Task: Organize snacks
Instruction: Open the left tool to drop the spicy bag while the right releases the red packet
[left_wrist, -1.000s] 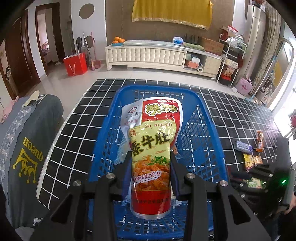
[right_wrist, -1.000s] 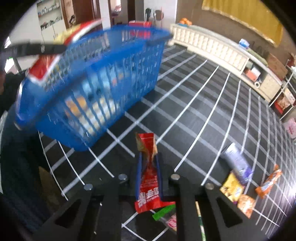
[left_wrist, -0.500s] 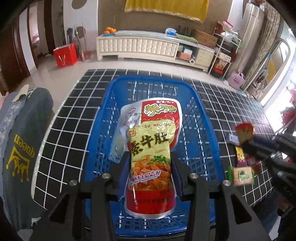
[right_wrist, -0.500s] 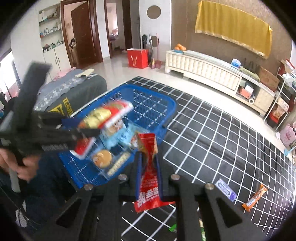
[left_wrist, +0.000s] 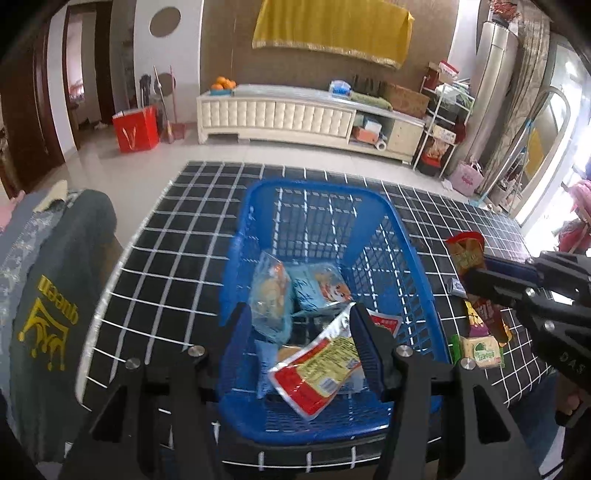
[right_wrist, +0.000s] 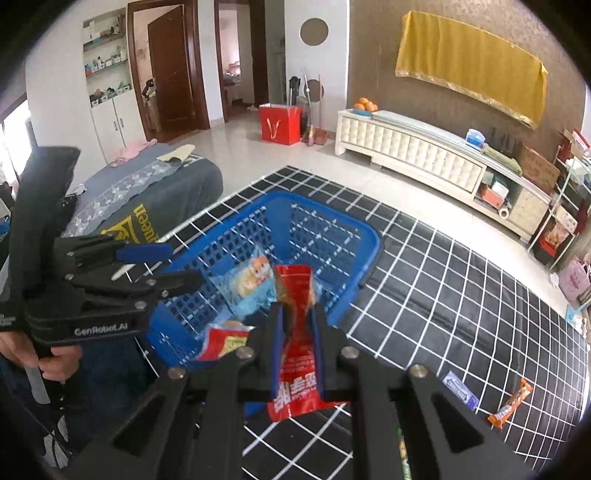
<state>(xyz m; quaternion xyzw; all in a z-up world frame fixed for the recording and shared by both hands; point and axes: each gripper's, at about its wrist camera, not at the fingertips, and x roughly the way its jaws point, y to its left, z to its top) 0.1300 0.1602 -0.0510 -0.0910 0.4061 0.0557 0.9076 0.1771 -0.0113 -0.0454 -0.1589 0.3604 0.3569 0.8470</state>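
Note:
A blue plastic basket (left_wrist: 314, 190) (right_wrist: 334, 214) stands on a black mat with white grid lines. Inside it lie light blue packets (left_wrist: 317, 291) (right_wrist: 247, 284) and a yellow-and-red packet (left_wrist: 319, 369) (right_wrist: 223, 339), which rests tilted near the front wall. My left gripper (left_wrist: 299, 314) (right_wrist: 184, 264) hangs open above the basket's near end with nothing between its fingers. My right gripper (right_wrist: 297, 310) (left_wrist: 476, 271) is shut on a red snack packet (right_wrist: 295, 332) (left_wrist: 466, 251), held upright just right of the basket's rim.
Loose snacks lie on the mat right of the basket: a green-and-white packet (left_wrist: 482, 352), an orange bar (right_wrist: 511, 406) and a purple-grey packet (right_wrist: 460, 395). A grey cloth with yellow lettering (left_wrist: 48, 314) covers something at the left. A white cabinet (left_wrist: 277, 118) lines the far wall.
My left gripper has opened and the yellow-and-red packet has dropped into the basket. The right gripper has carried the red packet up beside the basket.

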